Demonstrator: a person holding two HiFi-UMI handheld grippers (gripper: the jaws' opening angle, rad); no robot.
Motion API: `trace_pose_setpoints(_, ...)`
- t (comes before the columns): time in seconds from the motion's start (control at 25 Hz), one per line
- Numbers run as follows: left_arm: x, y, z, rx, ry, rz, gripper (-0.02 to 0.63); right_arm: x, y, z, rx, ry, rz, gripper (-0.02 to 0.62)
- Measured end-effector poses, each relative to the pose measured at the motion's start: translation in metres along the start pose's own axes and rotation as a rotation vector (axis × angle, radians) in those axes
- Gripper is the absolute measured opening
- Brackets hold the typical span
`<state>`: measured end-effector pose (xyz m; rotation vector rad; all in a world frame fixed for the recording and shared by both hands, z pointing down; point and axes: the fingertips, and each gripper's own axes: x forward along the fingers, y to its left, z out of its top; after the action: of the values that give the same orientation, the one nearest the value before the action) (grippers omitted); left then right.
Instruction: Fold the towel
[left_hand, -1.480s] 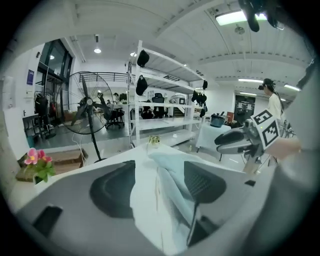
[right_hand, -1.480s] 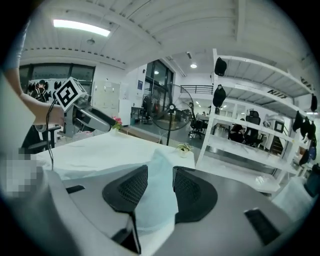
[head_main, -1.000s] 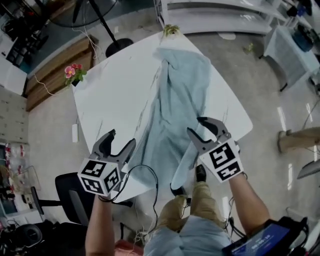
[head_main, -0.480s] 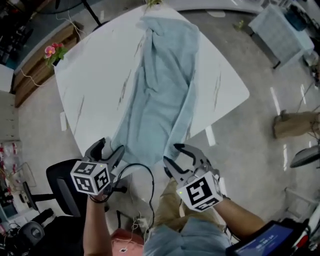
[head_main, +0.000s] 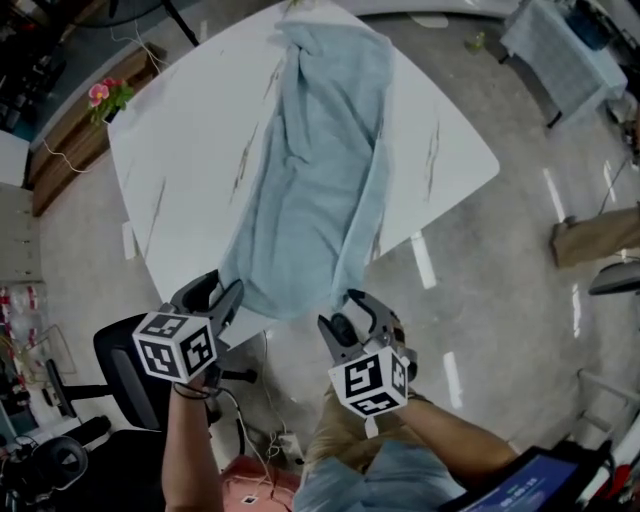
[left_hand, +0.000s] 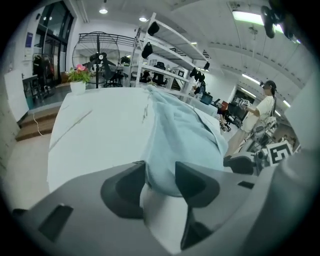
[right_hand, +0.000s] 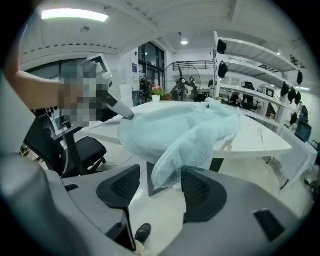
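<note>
A light blue towel lies lengthwise on the white table, and its near end hangs over the near edge. My left gripper is at the towel's near left corner. Its jaws have just been closing, and the towel's edge fills the gap between them, touching both pads. My right gripper is at the hanging near right corner. Its jaws have just been opening, and the corner dangles loosely between them, close to the right pad.
A pot of pink flowers stands off the table's far left corner. A black office chair and floor cables are below my left hand. A person stands off to the right. Shelving lies beyond the table.
Both grippers have come down and back to the table's near edge, at the towel's hanging end. The left jaws have narrowed onto the towel's edge. The right jaws have spread wider.
</note>
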<state>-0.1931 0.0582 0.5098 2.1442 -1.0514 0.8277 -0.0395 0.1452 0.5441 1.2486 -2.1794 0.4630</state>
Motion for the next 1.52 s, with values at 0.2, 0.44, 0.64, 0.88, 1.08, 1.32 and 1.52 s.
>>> trace_pose_setpoints(0.2,-0.008,0.013,-0.005,-0.078,-0.008,-0.015,0.103,0.007,-0.014,-0.019,0.108,0.026,-0.039,0.189)
trace_pose_setpoints(0.44,-0.014,0.017,-0.01,-0.118,-0.024,-0.032,0.08,0.0,-0.014,-0.027,0.194,-0.001,-0.015,0.029)
trace_pose_setpoints(0.64,-0.019,0.028,-0.009,-0.15,-0.048,-0.028,0.074,-0.023,-0.015,-0.019,0.251,-0.066,0.08,0.023)
trace_pose_setpoints(0.88,-0.045,0.014,-0.018,-0.234,-0.103,-0.07,0.069,-0.09,-0.01,-0.014,0.304,-0.123,0.169,0.02)
trace_pose_setpoints(1.08,-0.085,-0.011,-0.022,-0.32,-0.141,-0.088,0.067,-0.138,-0.001,-0.002,0.367,-0.181,0.211,0.02)
trace_pose_setpoints(1.32,-0.129,-0.043,-0.027,-0.414,-0.235,-0.105,0.067,-0.185,0.008,0.003,0.333,-0.218,0.235,0.02)
trace_pose_setpoints(1.52,-0.167,-0.062,-0.032,-0.447,-0.292,-0.05,0.065,-0.22,0.015,0.013,0.33,-0.26,0.254,0.02)
